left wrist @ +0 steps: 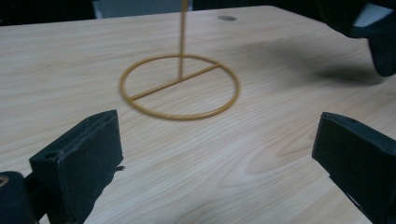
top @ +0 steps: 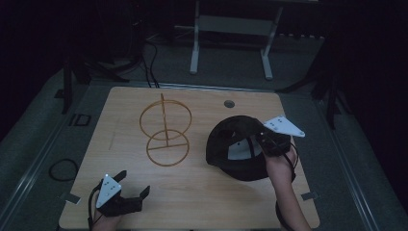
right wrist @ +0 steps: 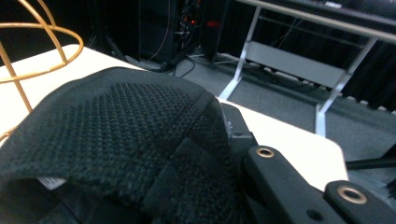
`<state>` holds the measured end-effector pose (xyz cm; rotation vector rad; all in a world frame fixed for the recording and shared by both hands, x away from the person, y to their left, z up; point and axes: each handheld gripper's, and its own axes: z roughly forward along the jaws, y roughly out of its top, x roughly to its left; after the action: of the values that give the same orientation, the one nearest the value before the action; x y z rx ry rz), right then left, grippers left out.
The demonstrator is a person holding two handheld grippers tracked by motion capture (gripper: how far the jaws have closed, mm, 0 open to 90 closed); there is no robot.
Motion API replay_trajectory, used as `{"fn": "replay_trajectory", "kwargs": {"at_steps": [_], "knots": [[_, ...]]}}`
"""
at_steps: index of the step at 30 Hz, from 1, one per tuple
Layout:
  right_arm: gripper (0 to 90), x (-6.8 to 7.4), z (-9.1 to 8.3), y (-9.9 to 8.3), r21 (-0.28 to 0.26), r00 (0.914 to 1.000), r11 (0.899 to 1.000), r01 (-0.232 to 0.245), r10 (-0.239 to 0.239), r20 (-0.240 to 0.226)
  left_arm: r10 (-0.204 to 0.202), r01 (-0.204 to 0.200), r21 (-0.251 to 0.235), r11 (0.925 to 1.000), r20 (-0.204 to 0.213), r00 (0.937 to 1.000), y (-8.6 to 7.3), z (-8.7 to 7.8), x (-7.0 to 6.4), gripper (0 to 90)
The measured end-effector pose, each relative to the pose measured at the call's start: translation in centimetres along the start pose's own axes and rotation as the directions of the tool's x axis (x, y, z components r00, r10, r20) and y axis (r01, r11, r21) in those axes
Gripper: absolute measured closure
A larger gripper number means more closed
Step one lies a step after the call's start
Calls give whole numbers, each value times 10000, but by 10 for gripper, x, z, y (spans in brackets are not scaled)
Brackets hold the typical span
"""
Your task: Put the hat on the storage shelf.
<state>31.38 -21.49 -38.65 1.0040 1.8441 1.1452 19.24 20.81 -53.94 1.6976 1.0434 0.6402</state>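
A gold wire stand (top: pixel 166 132) rises left of the table's middle, with a flat ring base and an upright ring on a post. To its right a black mesh cap (top: pixel 234 149) is lifted at its right side, opening up, white lining showing. My right gripper (top: pixel 261 139) is shut on the cap's edge. In the right gripper view the cap (right wrist: pixel 116 130) fills the foreground, with the gripper (right wrist: pixel 224 135) clamped on its fabric and the stand (right wrist: pixel 37 42) at upper left. My left gripper (top: pixel 134 183) rests open near the front left edge. Its jaws frame the stand's base ring (left wrist: pixel 180 86), with the cap (left wrist: pixel 373 32) at upper right.
The wooden table (top: pixel 120 202) has a round cable hole (top: pixel 229 103) at its back edge. Behind it a white desk frame (top: pixel 231 43) stands on dark floor, with cables (top: pixel 151 62) trailing at the back left.
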Motion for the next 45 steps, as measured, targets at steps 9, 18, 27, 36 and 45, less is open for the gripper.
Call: {"fn": "replay_trajectory", "kwargs": {"at_steps": [9, 18, 27, 36, 45], "knots": [[900, 1, -21, 10, -560, 9998, 9984, 42, -53, -196, 2, 7, -74, 10000, 1175, 9931, 20, 15, -28, 20], [900, 12, -34, 16, -951, 9978, 9949, 336, -388, -534, 753, -701, -328, 9970, 2008, 9767, 52, 38, -62, 55], [899, 21, -37, 16, -1079, 9956, 9933, 408, -495, -794, 1042, -1016, -231, 9946, 2471, 9634, 71, 60, -81, 59], [900, 25, -38, 15, -1182, 9934, 9925, 326, -452, -1054, 1312, -1277, -301, 9914, 2498, 9594, 85, 76, -91, 74], [899, 31, -40, 13, -1191, 9886, 9919, 435, -599, -1378, 1355, -1233, -654, 9902, 2373, 9619, 100, 92, -104, 156]]}}
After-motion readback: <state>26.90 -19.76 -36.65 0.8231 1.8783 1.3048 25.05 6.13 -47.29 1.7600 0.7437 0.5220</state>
